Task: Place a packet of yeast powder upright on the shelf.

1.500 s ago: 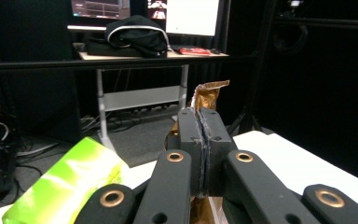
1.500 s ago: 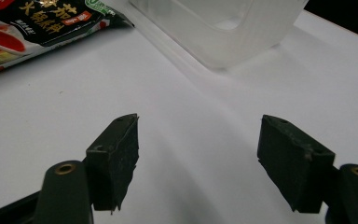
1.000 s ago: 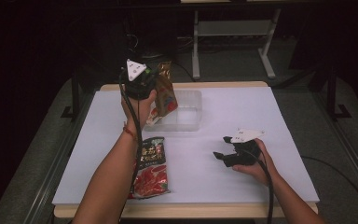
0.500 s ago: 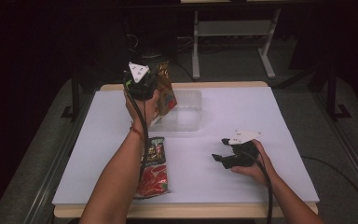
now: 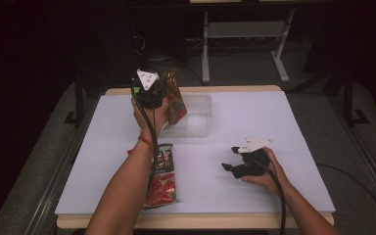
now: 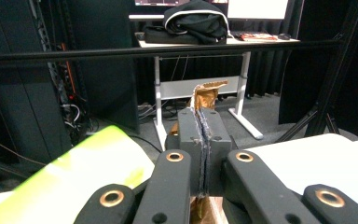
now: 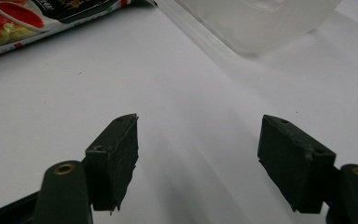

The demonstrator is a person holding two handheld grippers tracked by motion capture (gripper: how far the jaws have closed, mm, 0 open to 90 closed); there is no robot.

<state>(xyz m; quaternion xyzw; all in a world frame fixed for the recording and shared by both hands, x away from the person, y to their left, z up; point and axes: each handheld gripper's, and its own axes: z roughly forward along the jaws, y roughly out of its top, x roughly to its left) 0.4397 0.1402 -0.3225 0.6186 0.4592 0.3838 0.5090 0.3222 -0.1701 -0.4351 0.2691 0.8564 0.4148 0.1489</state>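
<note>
Left claw (image 5: 169, 95) clamped on snack bag (image 5: 175, 100)
Held above tub (image 5: 196, 117) nr far edge; right claw (image 7: 198, 158) open, empty, on surface (image 5: 284, 127).

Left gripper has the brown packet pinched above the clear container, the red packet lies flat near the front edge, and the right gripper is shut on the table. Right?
Not quite: the right gripper is open, its jaws standing wide apart over bare table in the right gripper view. The rest holds: the left gripper pinches the brown packet above the clear container, and the red packet lies flat near the front edge.

Packet (image 5: 175, 98) raised over tub's (image 5: 196, 120) left end, second packet (image 5: 161, 176) nearer — left of the right claw (image 5: 231, 159).
</note>
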